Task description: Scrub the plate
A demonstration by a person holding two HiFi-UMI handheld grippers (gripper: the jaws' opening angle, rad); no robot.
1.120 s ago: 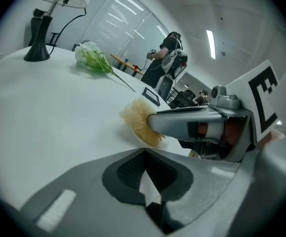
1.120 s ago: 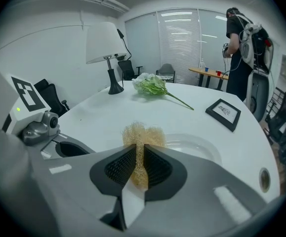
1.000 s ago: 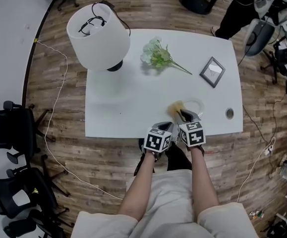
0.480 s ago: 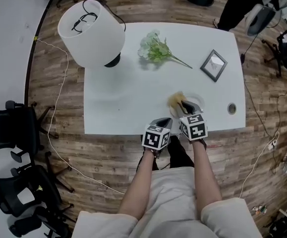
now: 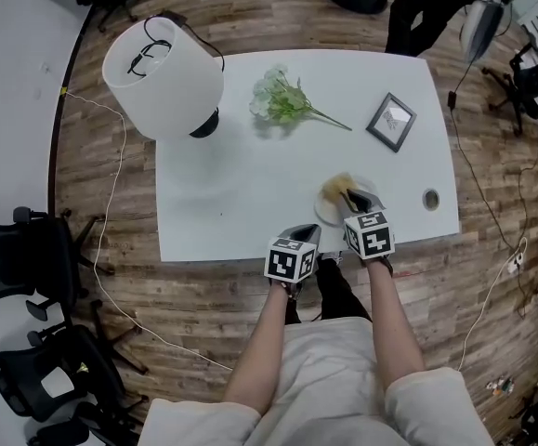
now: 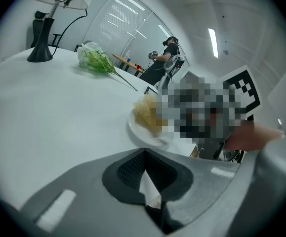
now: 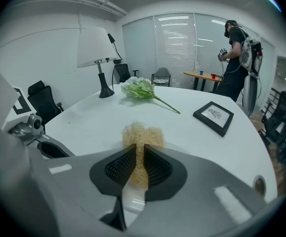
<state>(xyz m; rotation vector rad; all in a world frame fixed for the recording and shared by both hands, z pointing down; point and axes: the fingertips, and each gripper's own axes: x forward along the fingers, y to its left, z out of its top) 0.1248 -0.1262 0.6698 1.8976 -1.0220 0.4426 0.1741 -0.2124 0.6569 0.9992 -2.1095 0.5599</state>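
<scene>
Two grippers work over one white rectangular table (image 5: 241,193) with rounded corners. On it are one plate (image 5: 324,211), one scrubber (image 5: 336,186), one lamp (image 5: 162,74), one bunch of flowers (image 5: 282,100), one picture frame (image 5: 390,121) and one round metal grommet (image 5: 430,198).

The plate is small, round, white and glossy. It sits on the right part of the table, close to the near edge. The scrubber is a tan, wiry, loosely tangled pad resting on the plate's far-left part. The right gripper (image 5: 352,198) is clamped on it, the ribbed black pads squeezing the fibres into a thin strip. The left gripper (image 5: 311,231) hovers at the near table edge, just left of the plate, its jaws pressed together at the tips with nothing between them.

The lamp has a wide white drum shade on a black base at the far left corner. The flowers, pale blooms on green stems, lie far of centre. The dark square frame lies far right, and the grommet is right of the plate.

A wide bare stretch of table opens left of the plate. On the wood floor to the left stand black office chairs (image 5: 18,258).
</scene>
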